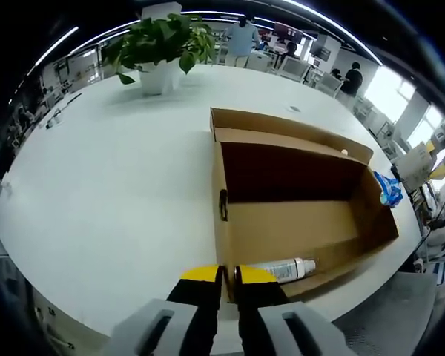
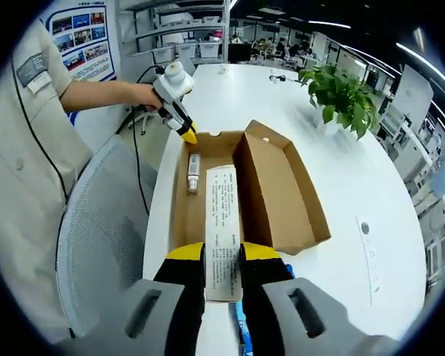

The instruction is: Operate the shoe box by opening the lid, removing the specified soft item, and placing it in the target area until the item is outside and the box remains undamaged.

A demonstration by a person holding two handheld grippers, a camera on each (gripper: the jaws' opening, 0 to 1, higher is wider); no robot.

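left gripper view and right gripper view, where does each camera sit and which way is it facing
Left gripper view: rides the left tool at one short end of the open shoe box, facing along it; its yellow-tipped jaws show.
Right gripper view: rides the right tool at the opposite end, holding a printed paper strip; the person's sleeve and hand show.
Shared: the box, a white bottle inside, the potted plant, the white table.

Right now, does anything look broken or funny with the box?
Nothing looks broken. The cardboard shoe box sits open with its lid folded back, walls straight. A white spray bottle lies on its side inside. The right gripper holds a printed paper sheet over the box.
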